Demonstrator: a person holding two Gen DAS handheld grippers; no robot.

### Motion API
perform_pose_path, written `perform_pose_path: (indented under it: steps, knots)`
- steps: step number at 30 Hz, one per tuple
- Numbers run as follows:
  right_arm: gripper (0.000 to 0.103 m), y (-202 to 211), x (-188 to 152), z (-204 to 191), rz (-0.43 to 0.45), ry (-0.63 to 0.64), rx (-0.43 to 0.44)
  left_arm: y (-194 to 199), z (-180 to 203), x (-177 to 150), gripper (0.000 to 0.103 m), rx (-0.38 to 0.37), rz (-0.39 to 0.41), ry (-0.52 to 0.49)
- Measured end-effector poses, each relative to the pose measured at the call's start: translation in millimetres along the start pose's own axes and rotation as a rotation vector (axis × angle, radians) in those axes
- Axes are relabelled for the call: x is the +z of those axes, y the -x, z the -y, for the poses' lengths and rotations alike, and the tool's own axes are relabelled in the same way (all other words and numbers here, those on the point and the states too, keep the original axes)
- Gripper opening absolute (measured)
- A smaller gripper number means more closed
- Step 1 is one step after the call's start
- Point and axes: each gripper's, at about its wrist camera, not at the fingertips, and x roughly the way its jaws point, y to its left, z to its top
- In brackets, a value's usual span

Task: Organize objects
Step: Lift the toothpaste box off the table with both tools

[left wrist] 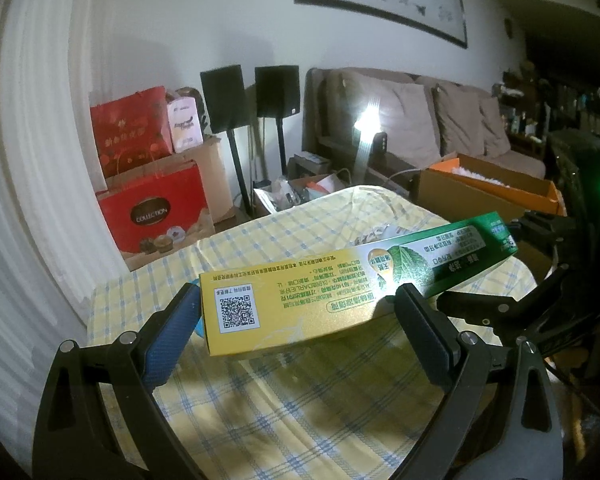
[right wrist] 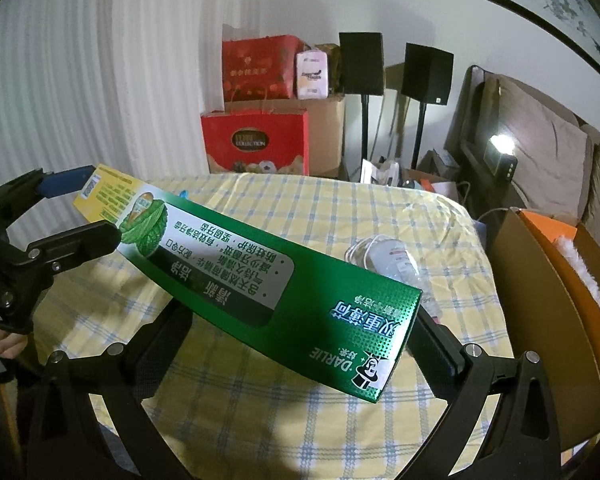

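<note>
A long, flat cardboard toothpaste box [right wrist: 260, 276], green at one end and yellow at the other, hangs in the air above a table draped in a yellow and blue checked cloth [right wrist: 340, 216], touching nothing but the two tools. Its green end, printed with the Darlie logo, sits between the fingers of the right gripper [right wrist: 296, 344], which is clenched across the box's width; from there the box runs away toward ten o'clock in the right wrist view. Its yellow end, bearing a QR code, lies between the fingers of the left gripper [left wrist: 296, 320], one blue pad [left wrist: 172, 340] against the short end and the black finger against the box's face, so that gripper also grasps it, with the box stretching off toward two o'clock in the left wrist view. On the cloth beyond the box, at about two o'clock from the right gripper, lies a white bundle of cable in clear wrapping [right wrist: 384, 258]. A brown cardboard carton with an orange lining [right wrist: 540, 280] stands just beside the table at three o'clock.
</note>
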Motion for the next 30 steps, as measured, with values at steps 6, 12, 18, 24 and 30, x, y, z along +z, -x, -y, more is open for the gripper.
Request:
perform_pose_path:
  steps: [6,12,18,24,30]
  knots:
    - [0.103,5.9,0.3,1.4,0.013,-0.001,0.007,4.4,6.2,4.8,0.096,0.024,0.008,-0.044]
    - [0.103,15.1,1.9,-0.6,0.030,0.023,-0.007,8.6,9.5,7.7,0.096,0.031,0.006,-0.053]
    - [0.103,26.0,2.2,6.0,0.050,0.014,-0.013,13.1,18.2,13.8,0.096,0.036,0.025,-0.068]
    - [0.103,35.1,3.6,8.9,0.068,0.030,-0.039,15.3,26.9,19.4,0.096,0.037,0.037,-0.079]
    - [0.103,41.2,4.3,14.2,0.082,0.013,-0.028,16.4,27.5,25.4,0.096,0.034,0.044,-0.073]
